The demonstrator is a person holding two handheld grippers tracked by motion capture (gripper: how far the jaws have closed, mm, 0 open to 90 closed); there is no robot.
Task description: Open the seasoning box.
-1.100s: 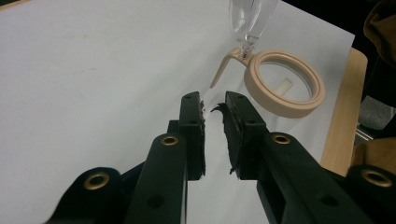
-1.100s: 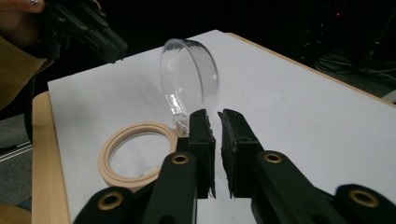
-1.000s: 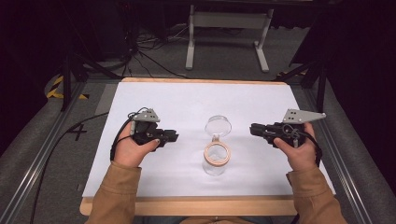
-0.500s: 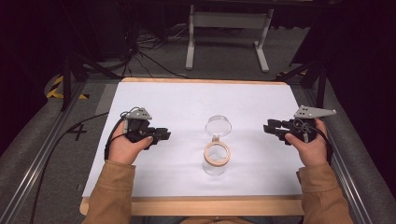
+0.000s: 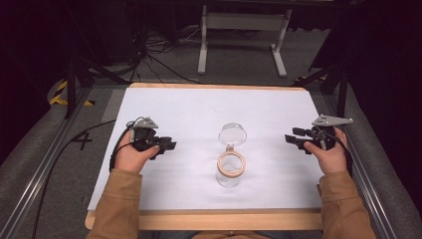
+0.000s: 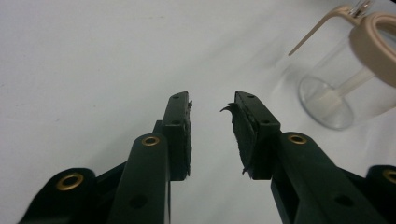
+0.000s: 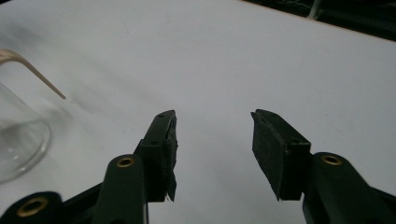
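Looking down from the high view, I see the clear glass jar with a tan ring at its mouth (image 5: 230, 170) lying on its side near the middle of the bench, its mouth turned toward me and its hinged clear round lid (image 5: 232, 134) swung open just beyond it. In the left gripper view the jar (image 6: 348, 84) lies at the upper right, ahead of the jaws and apart from them.

My left gripper (image 5: 166, 145) sits well to the left of the jar, low over the sheet, its jaws parted and having just been opening, with nothing between them. My right gripper (image 5: 293, 137) sits well to the right of the jar, its jaws spread wide after just opening, also bare.

A plain white sheet (image 5: 199, 114) covers the bench; it is smooth and unmarked apart from soft shadows. A light wooden edge (image 5: 214, 219) runs along the near side and a thin strip of it shows at the far side. Metal rails (image 5: 45, 169) flank the bench over grey padding. Beyond, the room is dark: grey carpet, a tangle of black cables (image 5: 149, 50), a white metal stand (image 5: 241, 30), and yellow-and-black striped tape (image 5: 62, 94) on the floor.
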